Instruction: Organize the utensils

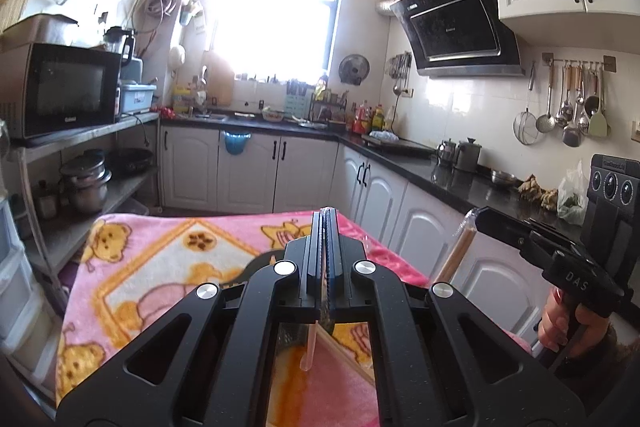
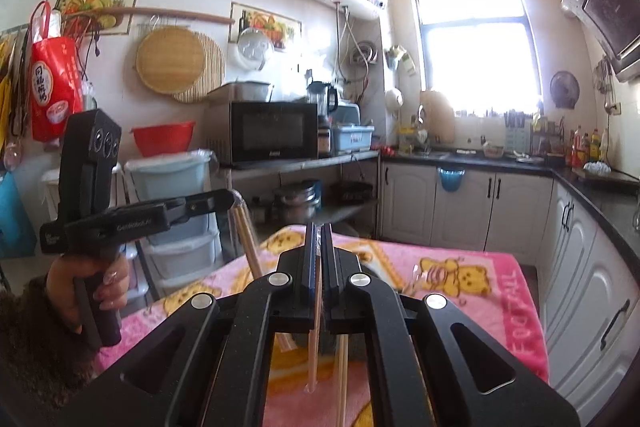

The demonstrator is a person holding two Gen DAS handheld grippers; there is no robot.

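My left gripper (image 1: 325, 216) is shut on a pair of wooden chopsticks in a clear plastic sleeve (image 1: 311, 347), held above the pink blanket (image 1: 160, 267). My right gripper (image 2: 319, 229) is shut on another sleeved pair of chopsticks (image 2: 314, 355). Each gripper shows in the other's view, raised over the table: the right gripper (image 1: 478, 217) with its chopsticks (image 1: 458, 251) hanging down, the left gripper (image 2: 230, 197) with its chopsticks (image 2: 248, 239) hanging down. A dark object on the blanket is mostly hidden behind my fingers.
The table under the pink bear blanket stands in a kitchen. A shelf with a microwave (image 1: 66, 89) and pots (image 1: 86, 183) is at the left. White cabinets (image 1: 400, 203) and a black counter (image 1: 460, 175) run along the right. Plastic drawers (image 2: 180, 247) stand beside the table.
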